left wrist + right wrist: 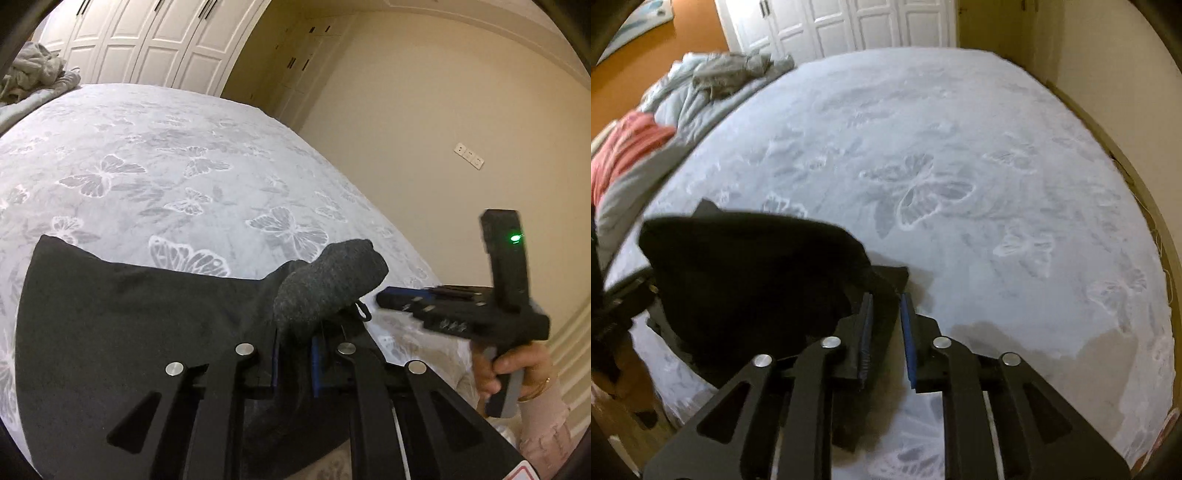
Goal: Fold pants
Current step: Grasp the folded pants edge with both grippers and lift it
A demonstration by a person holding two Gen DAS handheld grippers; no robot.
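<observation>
left gripper (295,354) jaws pinch the dark pants (147,314) on the bed (184,166); right gripper (886,332) jaws partly spread beside the pants, contact unclear.

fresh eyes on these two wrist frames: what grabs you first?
The black pants spread over the near part of the butterfly-print bedspread. The left gripper is shut on a grey ribbed end of them, lifted off the bed. In the right wrist view the right gripper stands open at the pants' edge, pressing nothing; a crumpled grey heap lies at the bed's far left.
</observation>
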